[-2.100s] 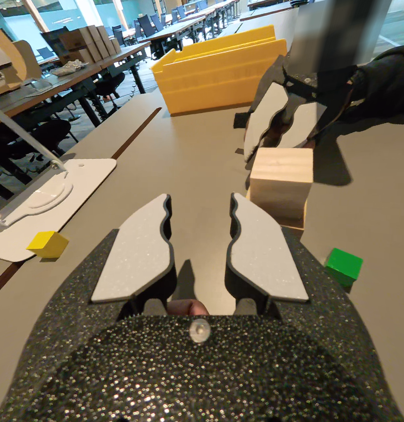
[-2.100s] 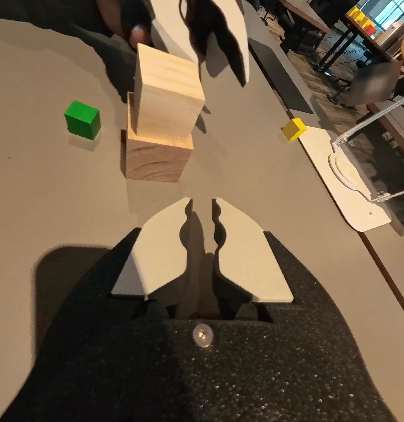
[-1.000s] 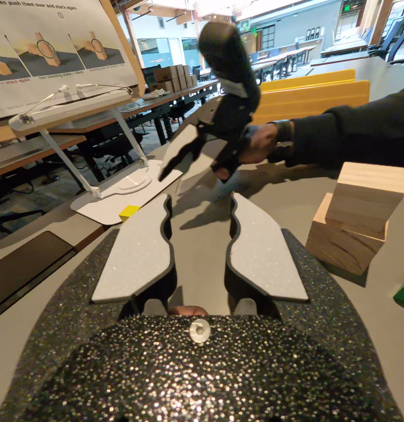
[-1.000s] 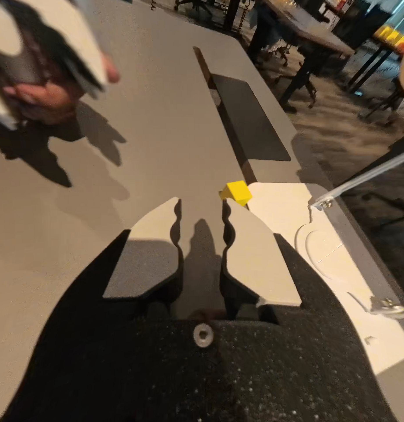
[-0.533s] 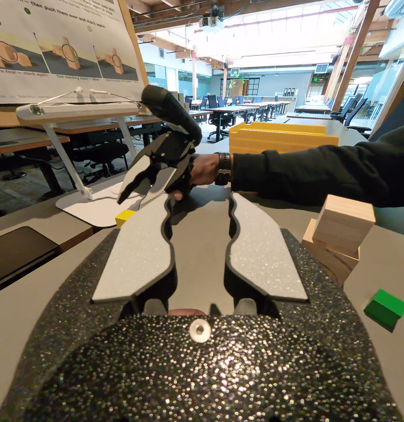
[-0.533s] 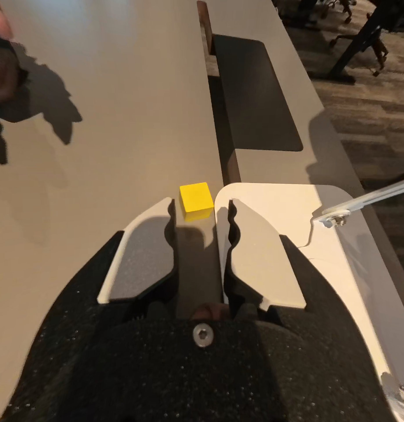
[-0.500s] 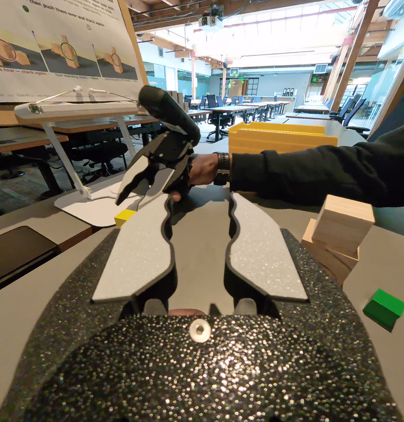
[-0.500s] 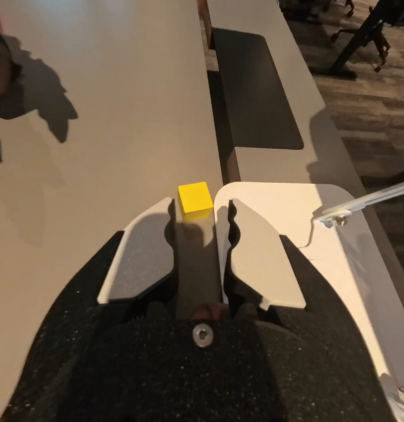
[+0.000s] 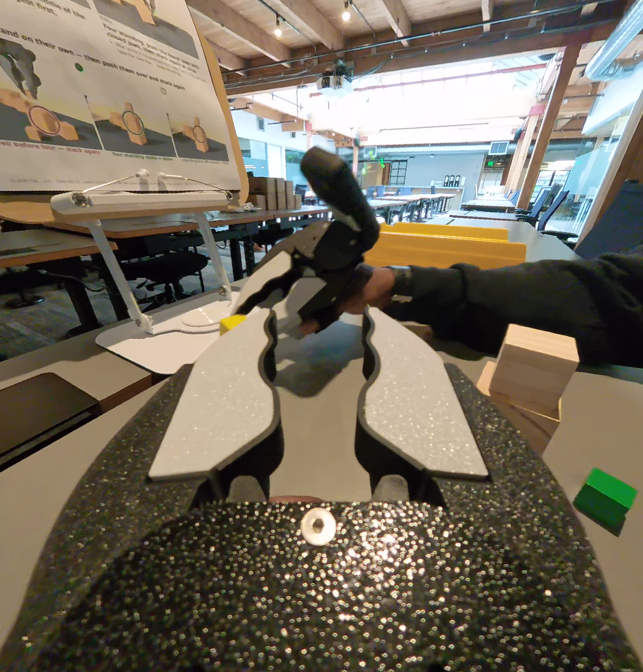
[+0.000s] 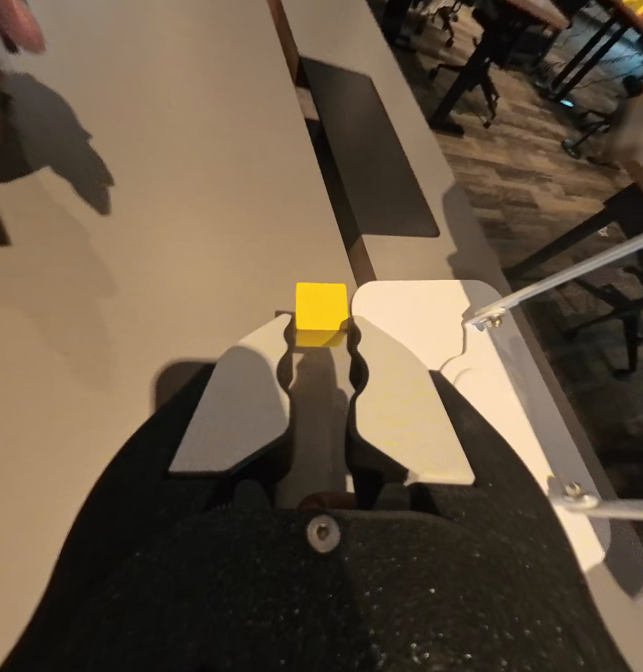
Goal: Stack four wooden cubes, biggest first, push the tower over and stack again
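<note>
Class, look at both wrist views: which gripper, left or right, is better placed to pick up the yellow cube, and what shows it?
Right. The right gripper is open, its fingertips flanking the yellow cube on the table. The left gripper is open and empty, well back from that cube, beside the two stacked wooden cubes.

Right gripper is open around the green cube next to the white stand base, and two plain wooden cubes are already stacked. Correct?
Not quite: the cube at the right gripper is the yellow cube, as the right wrist view shows. The green cube lies apart, near the two stacked wooden cubes, in the left wrist view. The rest holds: jaws open, beside the white stand base.
</note>
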